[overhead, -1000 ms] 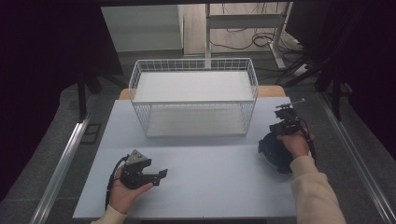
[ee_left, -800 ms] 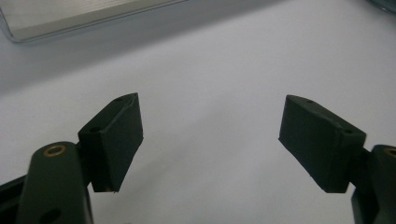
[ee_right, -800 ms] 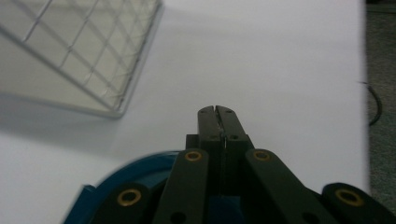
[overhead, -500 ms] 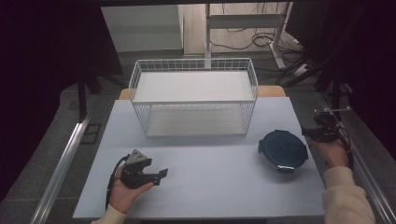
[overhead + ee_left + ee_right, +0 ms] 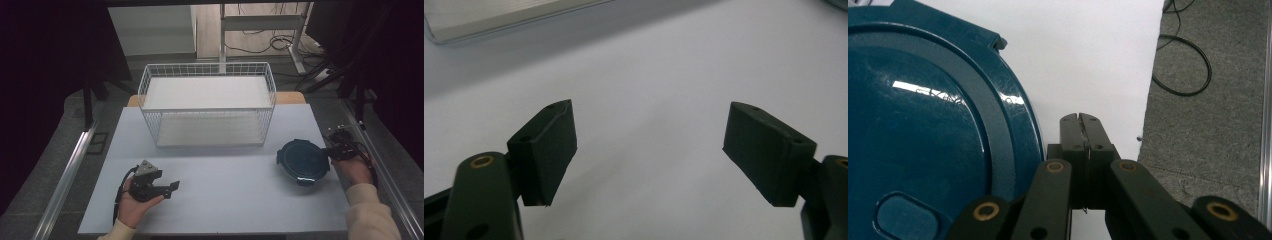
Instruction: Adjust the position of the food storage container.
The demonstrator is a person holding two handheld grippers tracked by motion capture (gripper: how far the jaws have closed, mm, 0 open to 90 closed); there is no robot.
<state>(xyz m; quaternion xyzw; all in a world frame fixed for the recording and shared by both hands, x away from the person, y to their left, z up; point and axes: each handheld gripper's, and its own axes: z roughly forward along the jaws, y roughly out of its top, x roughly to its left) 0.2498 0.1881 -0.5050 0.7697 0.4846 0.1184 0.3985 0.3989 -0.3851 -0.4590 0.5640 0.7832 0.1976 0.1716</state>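
Lid (image 5: 303, 161), round and dark blue, lies flat on the right part of my counter (image 5: 225, 185), in front of the right corner of the basket and apart from it. In the right gripper view its glossy top (image 5: 923, 135) takes up the left side, with a small tab on its far edge and an oval recess near the bottom.

The counter is the biggest thing here, pale and flat. At its far side stands a white wire basket (image 5: 207, 107), long and open-topped.

My right gripper (image 5: 334, 148) sits at the right edge of the lid, just beside its rim; whether it touches, I cannot tell. In the right gripper view its jaws are pressed together with nothing between them (image 5: 1081, 131).

My left gripper (image 5: 172, 187) rests in my left hand (image 5: 132, 202) near the front left of the counter, well apart from the lid. Its jaws are spread wide over bare surface (image 5: 649, 145).
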